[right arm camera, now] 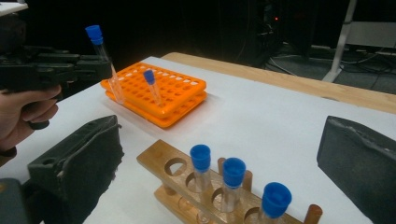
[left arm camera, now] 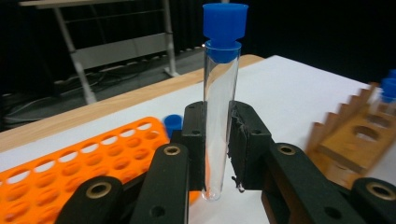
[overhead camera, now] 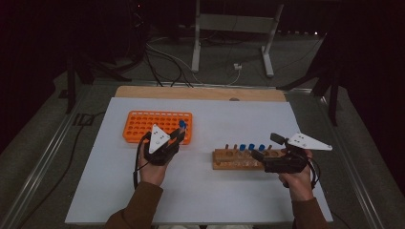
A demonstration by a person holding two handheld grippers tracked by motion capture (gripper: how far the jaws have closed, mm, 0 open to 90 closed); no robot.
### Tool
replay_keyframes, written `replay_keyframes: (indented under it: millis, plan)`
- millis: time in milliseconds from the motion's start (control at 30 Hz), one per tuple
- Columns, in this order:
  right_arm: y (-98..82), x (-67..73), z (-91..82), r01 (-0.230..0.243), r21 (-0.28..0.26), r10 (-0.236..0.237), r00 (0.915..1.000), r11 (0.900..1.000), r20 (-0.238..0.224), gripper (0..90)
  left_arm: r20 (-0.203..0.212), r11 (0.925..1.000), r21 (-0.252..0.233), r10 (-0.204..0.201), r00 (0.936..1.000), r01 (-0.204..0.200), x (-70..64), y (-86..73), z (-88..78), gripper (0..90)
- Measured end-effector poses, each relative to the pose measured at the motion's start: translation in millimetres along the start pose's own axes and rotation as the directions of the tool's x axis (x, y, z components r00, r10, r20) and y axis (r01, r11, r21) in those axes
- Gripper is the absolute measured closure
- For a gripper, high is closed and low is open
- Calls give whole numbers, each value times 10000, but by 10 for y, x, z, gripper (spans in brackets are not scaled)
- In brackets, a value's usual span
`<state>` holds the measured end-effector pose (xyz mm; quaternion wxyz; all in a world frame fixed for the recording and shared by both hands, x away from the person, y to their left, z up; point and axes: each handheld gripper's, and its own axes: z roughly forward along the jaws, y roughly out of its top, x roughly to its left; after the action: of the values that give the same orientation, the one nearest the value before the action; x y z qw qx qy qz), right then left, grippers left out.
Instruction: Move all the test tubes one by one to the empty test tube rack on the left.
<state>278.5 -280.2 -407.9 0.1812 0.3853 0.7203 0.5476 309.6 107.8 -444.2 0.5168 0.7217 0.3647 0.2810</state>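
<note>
While a clear test tube (left arm camera: 219, 116) with a blue cap is clamped upright between the black jaws of the left gripper (left arm camera: 218, 149), the pads are pressed against its glass on both sides, and its rounded bottom is seen hanging free just below them. Seen from the high view, the left gripper (overhead camera: 177, 136) is held at about 9 o'clock from the table's middle, with its tips at the 4 o'clock corner of the orange rack (overhead camera: 143, 125), and the tube's blue cap is seen just above that corner. Another blue-capped tube (right arm camera: 152, 88) is seen standing tilted in a hole of the orange rack in the right gripper view, apart from the held tube (right arm camera: 106, 63), which is carried above the rack's near edge.

At roughly 4 o'clock from the table's middle the wooden rack (overhead camera: 224, 160) is laid, and three blue-capped tubes (right arm camera: 233, 184) are seated in its row of holes, with one empty hole at the end nearer the orange rack. The right gripper (overhead camera: 267, 147) is held at the wooden rack's 3 o'clock end; its jaws are spread wide to either side, nothing is pressed between them, and the capped tubes are framed in the gap. Both racks are rested on the white table sheet (overhead camera: 229, 114).
</note>
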Motion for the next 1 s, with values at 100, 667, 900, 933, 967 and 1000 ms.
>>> replay_keyframes:
  millis: [100,667,900,933,967,1000]
  plan:
    - [-1,-12,-8,-18,-9,18,10000,10000,46,1,-422,10000,71,42,9991,-39,56,-21,72,783]
    - [-14,-31,-9,35,52,-35,9999,10000,-104,1,-1103,9975,497,-437,9929,495,256,-98,423,782]
    - [-16,-32,-12,26,63,-25,9998,10000,-173,1,-1082,9941,489,-911,9899,969,298,-141,501,781]
    - [-16,-31,-12,25,68,-23,9998,10000,-180,1,-1094,9938,539,-910,9898,973,294,-148,515,781]
    - [-16,-32,-12,34,69,-32,9999,10000,-170,1,-1094,9936,591,-895,9900,963,289,-157,530,781]
    - [-17,-35,-14,31,58,-31,9999,10000,-158,1,-1096,9934,661,-858,9903,934,284,-165,543,781]
